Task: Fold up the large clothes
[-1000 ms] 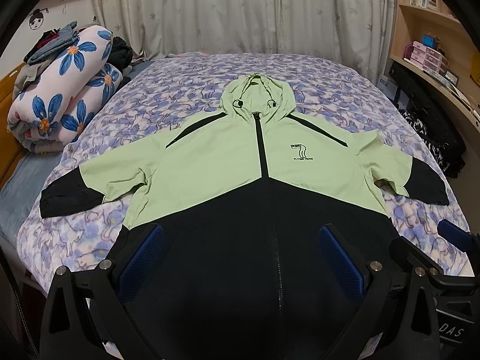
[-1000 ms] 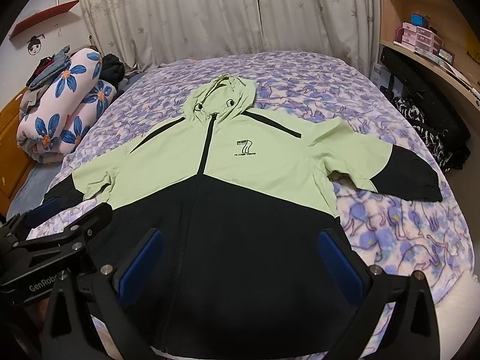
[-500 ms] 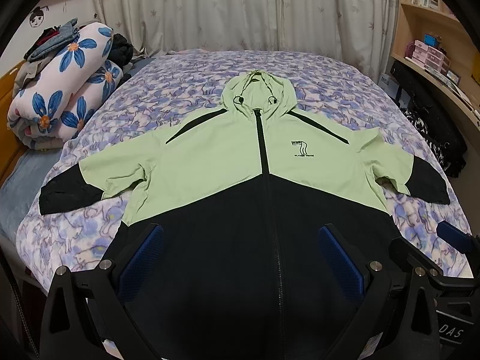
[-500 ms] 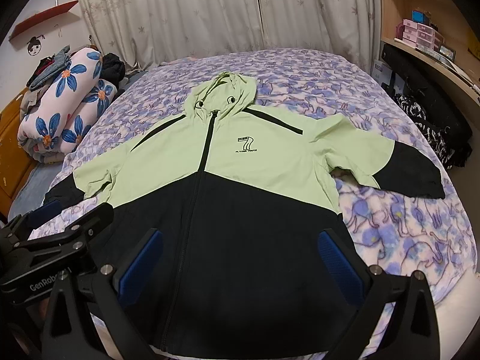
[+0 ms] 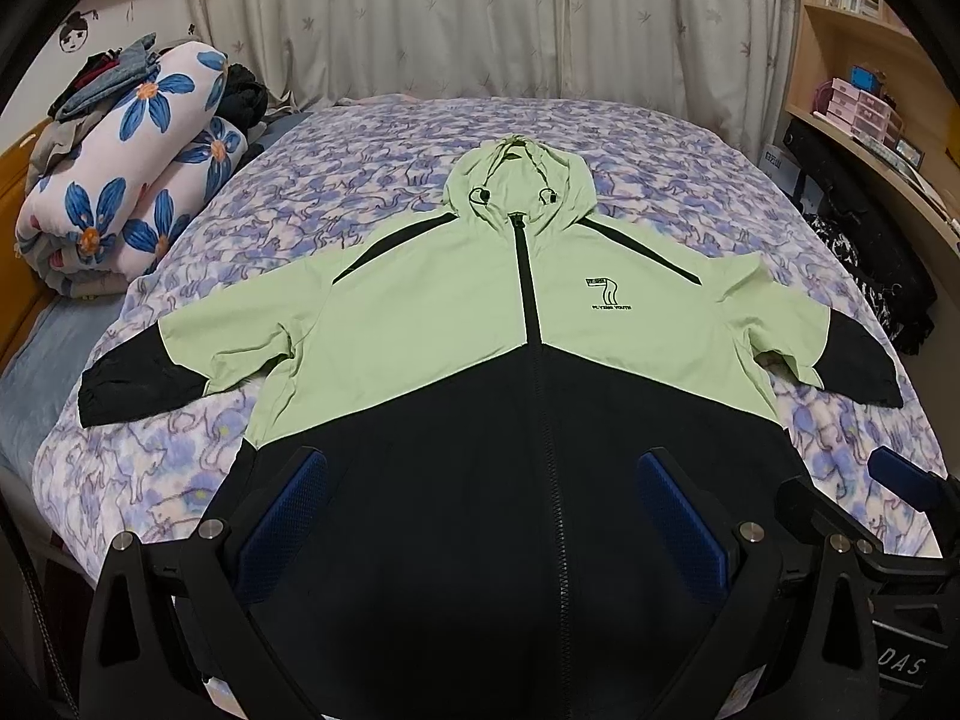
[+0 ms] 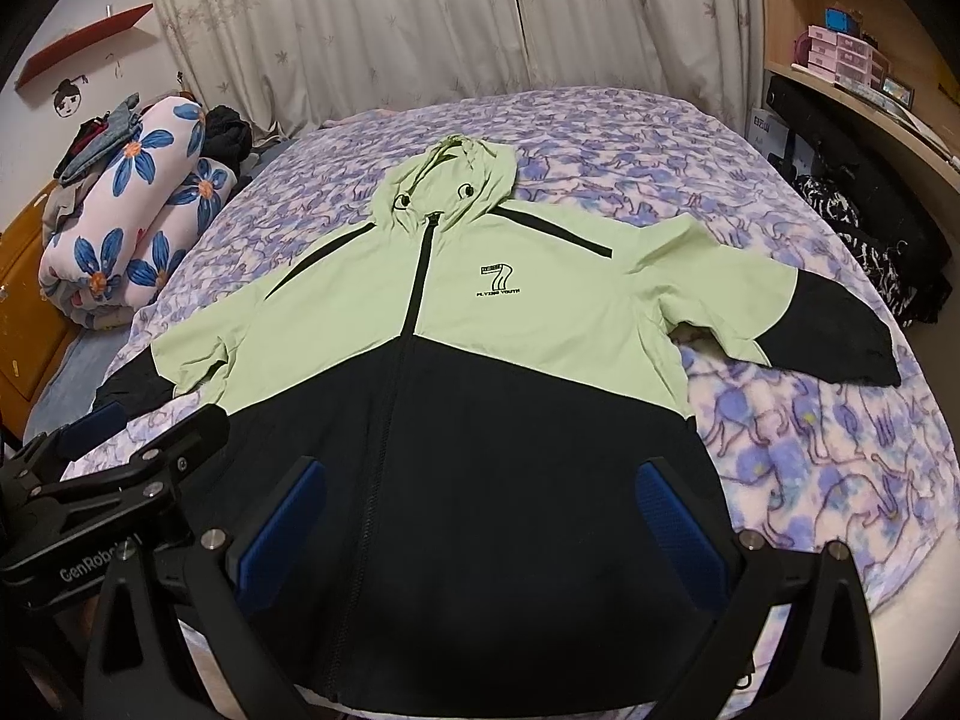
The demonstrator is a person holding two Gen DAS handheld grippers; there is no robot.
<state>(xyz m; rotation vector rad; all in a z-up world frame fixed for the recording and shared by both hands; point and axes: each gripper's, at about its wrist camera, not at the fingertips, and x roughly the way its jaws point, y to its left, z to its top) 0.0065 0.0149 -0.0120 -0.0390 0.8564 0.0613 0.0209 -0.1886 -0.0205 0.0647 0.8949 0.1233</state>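
A light green and black hooded jacket [image 5: 456, 324] [image 6: 540, 324] lies flat and face up on the bed, zipped, sleeves spread to both sides, hood pointing away. My left gripper [image 5: 480, 516] hovers open over the black hem area, nothing between its blue pads [image 5: 282, 516]. My right gripper [image 6: 480, 516] is also open above the black lower part, a little to the right of the zip. Each gripper shows at the edge of the other's view: the right one [image 5: 888, 492] and the left one [image 6: 114, 462].
The bed carries a purple patterned blanket [image 5: 660, 168]. A rolled flowered quilt [image 5: 138, 168] with clothes piled on it sits at the left. Wooden shelves [image 5: 864, 84] and dark bags [image 5: 864, 252] line the right side. Curtains [image 5: 480, 18] hang behind.
Both views have risen and drawn back slightly, so the jacket sits a little lower in frame. Both grippers stay open and the jacket has not moved.
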